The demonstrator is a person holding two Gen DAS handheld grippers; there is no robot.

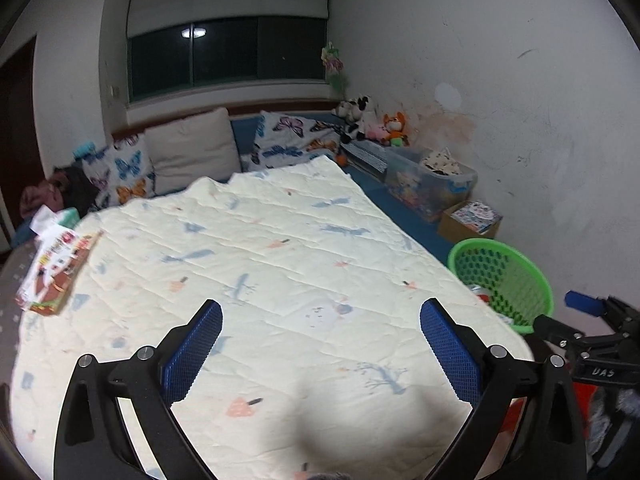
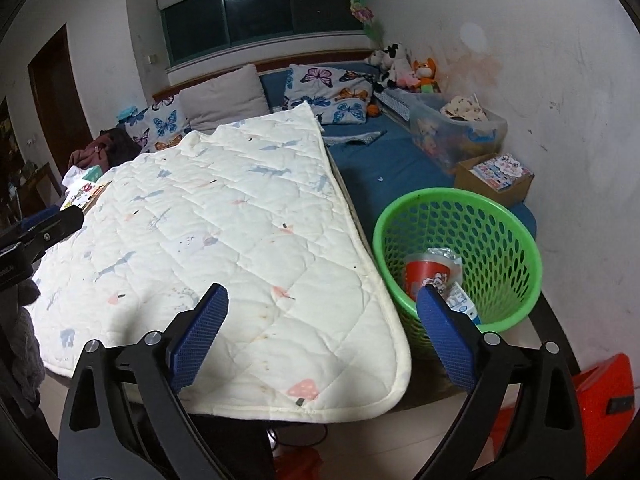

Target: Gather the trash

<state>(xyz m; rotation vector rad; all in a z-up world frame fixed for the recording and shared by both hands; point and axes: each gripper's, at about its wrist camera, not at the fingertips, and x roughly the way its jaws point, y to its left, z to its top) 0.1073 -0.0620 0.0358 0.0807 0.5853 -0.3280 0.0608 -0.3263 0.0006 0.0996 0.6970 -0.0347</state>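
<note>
1. Two grippers are in view, both spread wide and holding nothing: the left gripper [image 1: 320,340] hangs over the quilt [image 1: 260,280], and the right gripper [image 2: 322,320] hangs over the quilt's near right corner.
2. The basket [image 2: 516,220] stands just ahead and right of the right gripper, beside the quilt's edge. It already holds a red cup [image 2: 424,272] and some crumpled wrapping.
3. The only likely trash left looks to be the printed packet [image 1: 56,272], far ahead and left of the left gripper, at the quilt's left edge. Some paper and a tissue pack [image 1: 66,216] lie just beyond it.
4. The packet is probably light, flat and thin card, a little slick. Pinching it across a free edge should hold better than pressing down on its face, since the soft quilt will give underneath.
</note>
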